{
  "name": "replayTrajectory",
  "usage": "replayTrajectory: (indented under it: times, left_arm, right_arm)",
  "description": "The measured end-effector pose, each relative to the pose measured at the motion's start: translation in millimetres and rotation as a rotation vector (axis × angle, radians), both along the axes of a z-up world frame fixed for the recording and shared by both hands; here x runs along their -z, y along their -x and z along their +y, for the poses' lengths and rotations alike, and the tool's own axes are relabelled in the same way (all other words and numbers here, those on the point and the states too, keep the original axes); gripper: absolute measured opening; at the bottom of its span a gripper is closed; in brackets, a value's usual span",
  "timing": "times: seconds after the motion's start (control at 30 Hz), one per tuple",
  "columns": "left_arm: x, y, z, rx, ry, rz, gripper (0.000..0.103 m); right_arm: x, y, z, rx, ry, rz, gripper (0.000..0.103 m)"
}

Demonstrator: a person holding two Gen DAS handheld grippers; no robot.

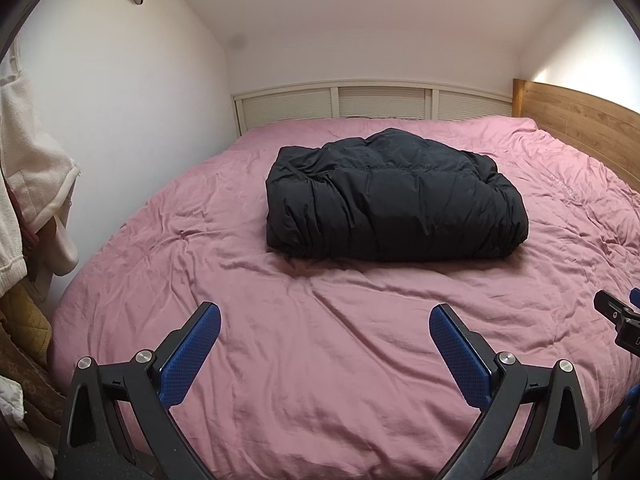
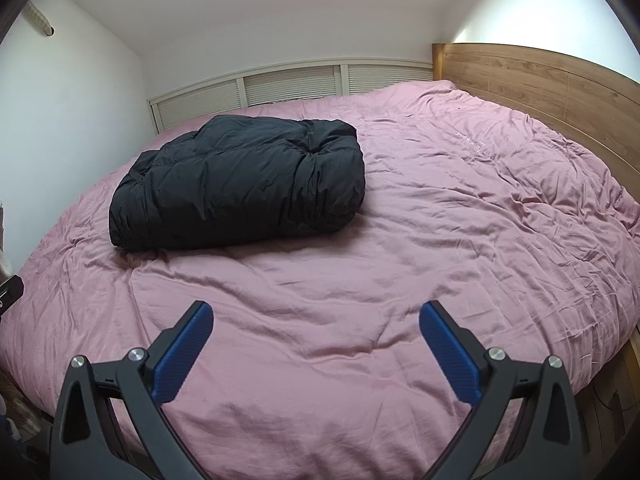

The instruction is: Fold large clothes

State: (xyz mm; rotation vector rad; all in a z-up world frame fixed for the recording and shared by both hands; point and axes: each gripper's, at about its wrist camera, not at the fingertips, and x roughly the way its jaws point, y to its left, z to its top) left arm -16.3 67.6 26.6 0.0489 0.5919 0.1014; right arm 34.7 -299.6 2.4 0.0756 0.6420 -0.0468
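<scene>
A black puffy jacket (image 1: 394, 196) lies folded into a thick bundle on the pink bed cover (image 1: 320, 360), toward the far middle of the bed. In the right wrist view the black jacket (image 2: 240, 188) sits left of centre on the bed cover (image 2: 440, 240). My left gripper (image 1: 325, 322) is open and empty, held above the near part of the bed, well short of the jacket. My right gripper (image 2: 316, 318) is open and empty too, above the near edge and to the right of the jacket. Part of the right gripper (image 1: 620, 320) shows at the right edge of the left wrist view.
A wooden headboard (image 2: 540, 80) runs along the right side of the bed. White slatted panels (image 1: 372, 102) stand behind the far edge. White and cream clothes (image 1: 24, 184) hang at the left wall, with more items piled below them.
</scene>
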Motion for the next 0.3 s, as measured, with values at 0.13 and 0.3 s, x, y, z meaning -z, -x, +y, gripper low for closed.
replayTrajectory:
  times: [0.13, 0.3]
  left_arm:
    - [1.8, -3.5, 2.2, -0.006, 0.001, 0.007, 0.102]
    - [1.8, -4.1, 4.0, -0.012, -0.005, 0.003, 0.102]
  right_arm:
    - [-0.5, -3.5, -0.7, -0.001, 0.014, -0.005, 0.103]
    - [-0.1, -4.8, -0.5, -0.002, 0.014, -0.004, 0.103]
